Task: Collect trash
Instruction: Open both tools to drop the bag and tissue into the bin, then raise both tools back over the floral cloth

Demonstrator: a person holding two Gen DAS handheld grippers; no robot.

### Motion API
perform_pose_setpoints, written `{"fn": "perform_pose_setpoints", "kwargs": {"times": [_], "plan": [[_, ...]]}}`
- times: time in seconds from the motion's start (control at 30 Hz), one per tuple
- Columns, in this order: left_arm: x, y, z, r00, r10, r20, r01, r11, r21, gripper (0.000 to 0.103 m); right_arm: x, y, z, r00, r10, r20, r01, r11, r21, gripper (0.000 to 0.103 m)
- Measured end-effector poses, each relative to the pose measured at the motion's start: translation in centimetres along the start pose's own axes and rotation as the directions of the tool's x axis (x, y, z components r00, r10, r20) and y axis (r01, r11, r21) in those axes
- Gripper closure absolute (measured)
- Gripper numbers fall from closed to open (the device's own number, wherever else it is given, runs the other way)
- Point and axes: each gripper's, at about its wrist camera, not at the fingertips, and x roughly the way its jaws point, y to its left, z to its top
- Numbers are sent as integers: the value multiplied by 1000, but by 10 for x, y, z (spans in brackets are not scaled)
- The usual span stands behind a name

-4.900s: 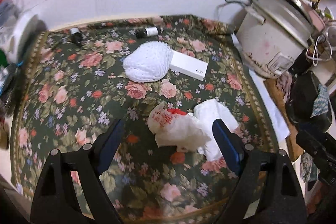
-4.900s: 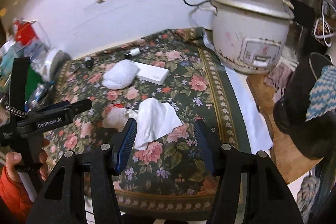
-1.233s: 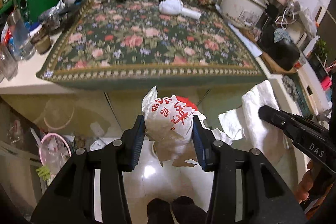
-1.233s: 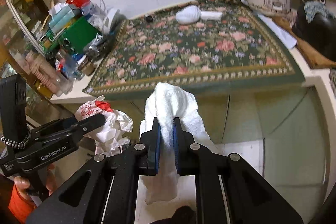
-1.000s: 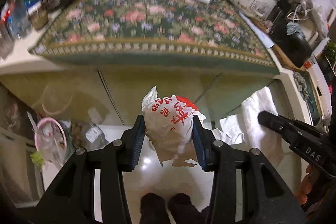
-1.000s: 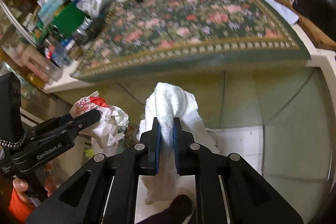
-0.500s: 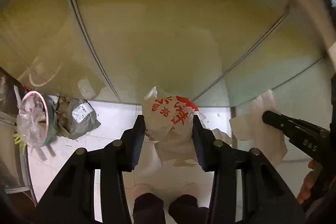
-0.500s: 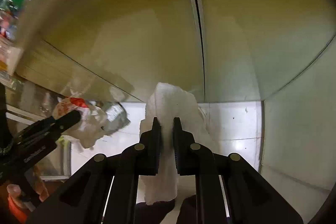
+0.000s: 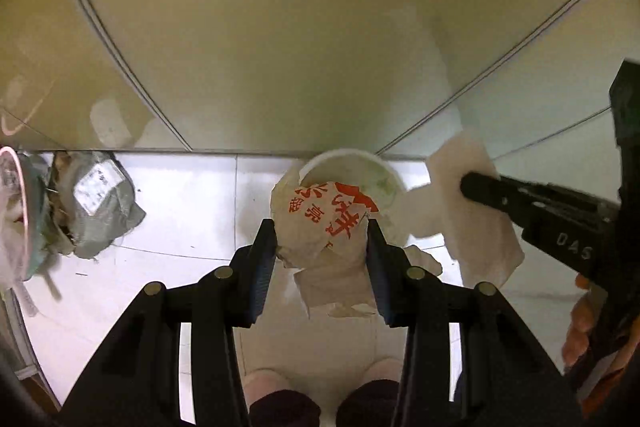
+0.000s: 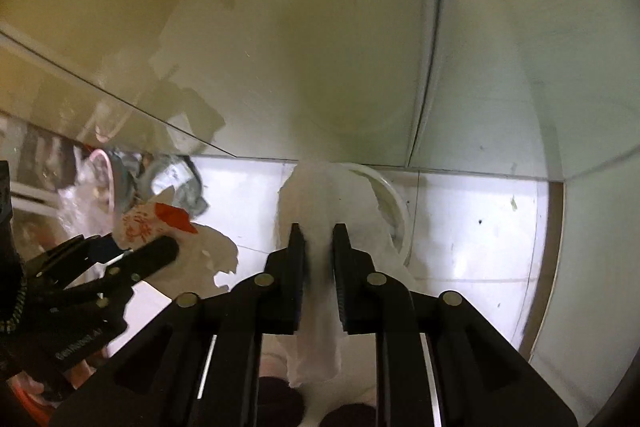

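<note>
1. The left gripper (image 9: 322, 251) points steeply down, its jaws pinching a crumpled white paper wrapper with red printed characters (image 9: 324, 219) from both sides.
2. That wrapper hangs just above a round white plastic bin (image 9: 384, 183) that stands on the white tiled floor (image 9: 180, 195) against a pale cabinet front.
3. The right gripper (image 10: 316, 255) has its jaws opening, with a white crumpled paper towel (image 10: 320, 195) still between them; the towel drapes over the bin's rim (image 10: 396, 203).
4. To the left on the floor lie a grey tied plastic bag (image 9: 100, 203) and a pink-rimmed container (image 9: 16, 211) holding refuse.
5. Dark toes of the person's footwear (image 9: 284, 407) show at the bottom edge.
</note>
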Motion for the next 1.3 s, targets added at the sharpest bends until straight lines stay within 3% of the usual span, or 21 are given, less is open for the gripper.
{"fn": "perform_pose_setpoints", "kwargs": {"times": [0.13, 0.47, 0.57, 0.7, 0.97, 1.13, 1.3], "plan": [[33, 2, 0, 1000, -8, -23, 8, 1000, 11, 60, 12, -11, 3, 1000, 15, 1, -15, 1000, -3, 70], [83, -26, 3, 995, -49, -90, 56, 995, 78, 53, -15, -28, 2, 996, -21, 83, 22, 1000, -15, 69], [80, -35, 3, 995, -48, -93, 58, 992, 108, 51, -26, -29, -1, 994, -35, 106, 34, 999, 6, 67], [63, -52, 3, 999, -1, -41, 9, 983, 185, 46, -51, -30, -8, 991, -27, 131, 23, 999, 34, 66], [-9, -64, 8, 1000, 23, 2, -23, 984, 178, 44, -117, -12, -21, 988, -35, 153, 28, 998, 48, 66], [-107, -66, 15, 1000, -10, 27, 7, 992, 126, 44, -186, 16, -14, 986, -37, 162, 29, 998, 56, 66], [-217, -77, 29, 996, -1, 87, -10, 992, 127, 44, -279, 55, 0, 978, -31, 205, 19, 998, 62, 66]]}}
